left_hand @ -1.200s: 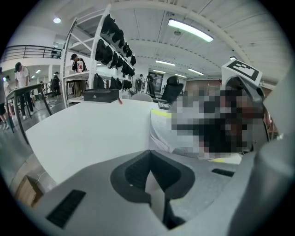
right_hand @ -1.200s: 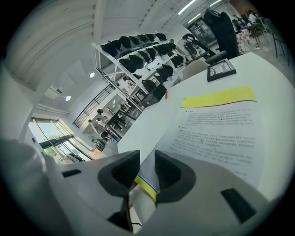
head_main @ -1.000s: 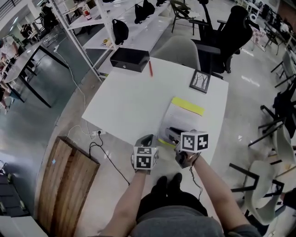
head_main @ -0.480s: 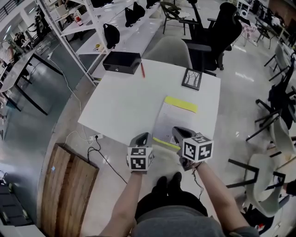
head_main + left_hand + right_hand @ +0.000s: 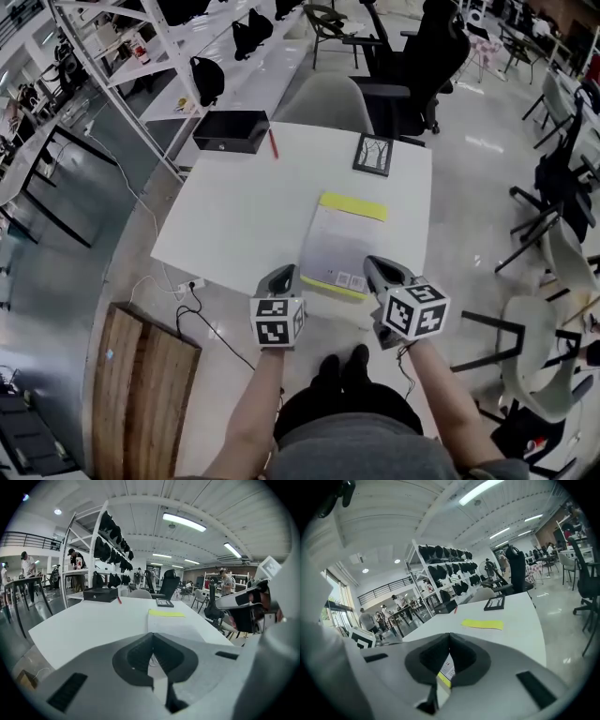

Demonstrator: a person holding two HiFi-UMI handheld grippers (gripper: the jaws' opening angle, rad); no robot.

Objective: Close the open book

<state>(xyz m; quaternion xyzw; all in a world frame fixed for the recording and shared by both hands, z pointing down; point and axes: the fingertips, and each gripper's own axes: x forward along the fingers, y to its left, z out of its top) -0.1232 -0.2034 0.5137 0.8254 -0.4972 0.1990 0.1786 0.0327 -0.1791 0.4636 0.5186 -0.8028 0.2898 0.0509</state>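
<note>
— Where is the book?

— The book (image 5: 339, 246) lies flat on the white worktop (image 5: 234, 216), toward the near right side. Its yellow band is at the far end and a barcode label sits by the near edge. It looks closed to me.

— And your tools?

— My left tool (image 5: 284, 275) hangs at the worktop's near edge, just left of the book, jaws together on nothing. My right tool (image 5: 377, 267) is by the book's near right corner. Its jaws have just been closing and now meet, empty. I see the label past the tips, but it isn't pinched.

— Which step is this?

— The closing seems done. I judge the next move is only to check that the cover lies flat, then draw both tools clear without catching that near edge.
</note>
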